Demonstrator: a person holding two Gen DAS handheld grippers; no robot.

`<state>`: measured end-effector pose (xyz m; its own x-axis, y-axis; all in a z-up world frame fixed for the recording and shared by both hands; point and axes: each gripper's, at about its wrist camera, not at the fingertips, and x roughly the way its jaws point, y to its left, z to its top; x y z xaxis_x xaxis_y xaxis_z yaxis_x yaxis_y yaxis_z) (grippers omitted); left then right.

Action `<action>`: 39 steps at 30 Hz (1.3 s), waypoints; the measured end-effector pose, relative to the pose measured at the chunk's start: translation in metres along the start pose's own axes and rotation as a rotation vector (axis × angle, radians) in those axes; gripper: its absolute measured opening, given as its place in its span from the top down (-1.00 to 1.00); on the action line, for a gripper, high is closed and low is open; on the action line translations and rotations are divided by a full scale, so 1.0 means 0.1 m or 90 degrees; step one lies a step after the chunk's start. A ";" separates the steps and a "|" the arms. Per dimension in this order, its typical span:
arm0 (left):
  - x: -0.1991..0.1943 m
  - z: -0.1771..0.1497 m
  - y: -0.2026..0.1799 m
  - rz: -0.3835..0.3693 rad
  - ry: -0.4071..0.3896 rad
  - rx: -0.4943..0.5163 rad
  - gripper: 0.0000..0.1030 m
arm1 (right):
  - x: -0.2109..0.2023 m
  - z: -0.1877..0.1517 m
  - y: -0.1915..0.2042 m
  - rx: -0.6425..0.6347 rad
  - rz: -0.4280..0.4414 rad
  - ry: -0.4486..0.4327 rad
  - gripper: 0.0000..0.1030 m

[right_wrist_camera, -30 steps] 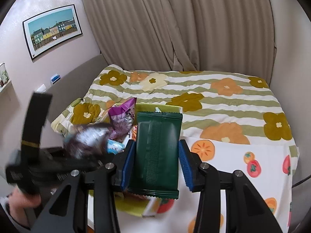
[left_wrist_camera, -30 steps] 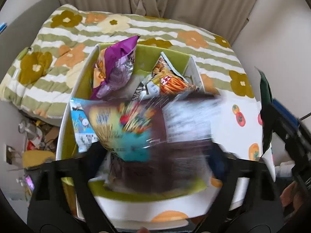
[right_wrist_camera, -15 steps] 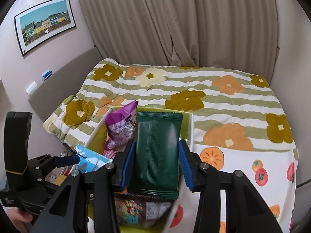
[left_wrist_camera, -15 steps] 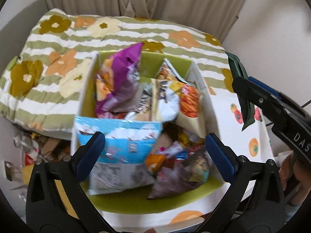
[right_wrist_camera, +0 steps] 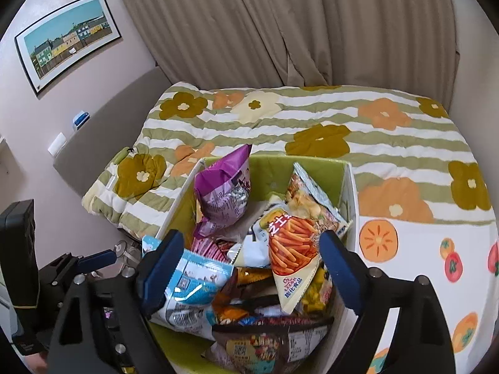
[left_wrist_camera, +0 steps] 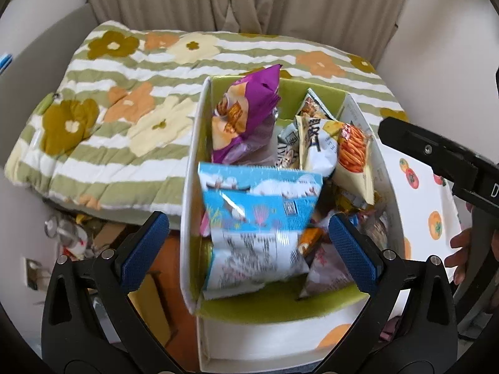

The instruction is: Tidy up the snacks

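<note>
A white box with a green lining (left_wrist_camera: 193,162) (right_wrist_camera: 349,199) stands on the table and holds several snack bags. A purple bag (left_wrist_camera: 246,115) (right_wrist_camera: 221,196) leans at the far left. An orange-stick snack bag (left_wrist_camera: 352,155) (right_wrist_camera: 293,249) stands at the right. A light blue bag (left_wrist_camera: 259,218) (right_wrist_camera: 190,283) lies at the near left, a dark bag (right_wrist_camera: 271,346) at the near end. My left gripper (left_wrist_camera: 249,243) is open and empty above the box's near end. My right gripper (right_wrist_camera: 246,261) is open and empty over the box. The dark green packet is not visible.
A bed with a striped flower quilt (left_wrist_camera: 131,99) (right_wrist_camera: 327,124) lies behind the box. A white tablecloth with orange fruit prints (right_wrist_camera: 414,255) (left_wrist_camera: 421,193) covers the table to the right. Clutter sits on the floor (left_wrist_camera: 78,237) at the left. Curtains (right_wrist_camera: 280,31) hang behind.
My right gripper opened and no longer holds the dark green packet. My left gripper let go of the dark bag one second ago and has shifted left over the box.
</note>
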<state>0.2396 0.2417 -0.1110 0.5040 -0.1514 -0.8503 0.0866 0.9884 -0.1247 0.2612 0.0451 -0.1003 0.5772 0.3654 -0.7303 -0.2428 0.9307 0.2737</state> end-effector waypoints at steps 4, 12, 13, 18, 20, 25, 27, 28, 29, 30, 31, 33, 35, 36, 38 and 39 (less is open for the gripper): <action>-0.19 -0.13 -0.07 0.008 -0.018 -0.009 -0.98 | -0.21 -0.09 0.03 -0.011 -0.002 -0.011 -0.67; -0.85 -0.43 -0.45 0.021 -0.092 -0.019 -0.98 | -0.95 -0.35 0.08 -0.055 0.008 -0.072 -0.67; -0.97 -0.47 -0.54 0.013 -0.105 -0.018 -0.98 | -1.07 -0.40 0.07 -0.059 0.003 -0.081 -0.67; -1.52 -0.79 -0.91 0.001 -0.163 0.004 -0.98 | -1.72 -0.71 -0.03 -0.054 -0.035 -0.123 -0.67; -1.69 -0.92 -1.02 -0.001 -0.179 0.006 -0.98 | -2.00 -0.85 -0.07 -0.050 -0.055 -0.139 -0.67; -2.08 -1.29 -1.31 0.006 -0.227 0.023 -0.98 | -2.60 -1.25 -0.18 -0.049 -0.124 -0.172 -0.90; -2.21 -1.44 -1.44 0.016 -0.252 0.039 -0.98 | -2.77 -1.38 -0.23 -0.048 -0.150 -0.184 -0.99; -2.24 -1.48 -1.48 0.022 -0.261 0.045 -0.98 | -2.84 -1.45 -0.26 -0.047 -0.167 -0.190 -0.99; -2.29 -1.54 -1.54 0.030 -0.270 0.049 -0.98 | -2.88 -1.49 -0.28 -0.044 -0.180 -0.192 -0.99; -2.32 -1.59 -1.58 0.033 -0.277 0.051 -0.98 | -2.92 -1.55 -0.31 -0.040 -0.197 -0.192 -0.99; -2.35 -1.64 -1.63 0.031 -0.285 0.055 -0.98 | -2.95 -1.60 -0.34 -0.034 -0.209 -0.192 -0.99; -2.38 -1.69 -1.70 0.027 -0.294 0.059 -0.98 | -2.99 -1.68 -0.39 -0.026 -0.233 -0.189 -0.99; -2.38 -1.71 -1.78 0.028 -0.299 0.068 -0.98 | -3.01 -1.76 -0.44 -0.024 -0.245 -0.190 -0.99; -2.37 -1.71 -1.81 0.030 -0.299 0.071 -0.98 | -3.02 -1.78 -0.46 -0.023 -0.248 -0.189 -0.99; -2.36 -1.70 -1.84 0.027 -0.297 0.072 -0.98 | -3.03 -1.80 -0.52 -0.013 -0.250 -0.189 -0.99; -2.35 -1.70 -1.85 0.025 -0.296 0.071 -0.98 | -3.05 -1.82 -0.54 -0.009 -0.250 -0.191 -0.99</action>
<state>-0.0407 0.0962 0.0253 0.8376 -0.1285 -0.5310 0.1391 0.9901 -0.0202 -0.0439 -0.1197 -0.0064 0.8258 -0.0220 -0.5636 0.0290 0.9996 0.0035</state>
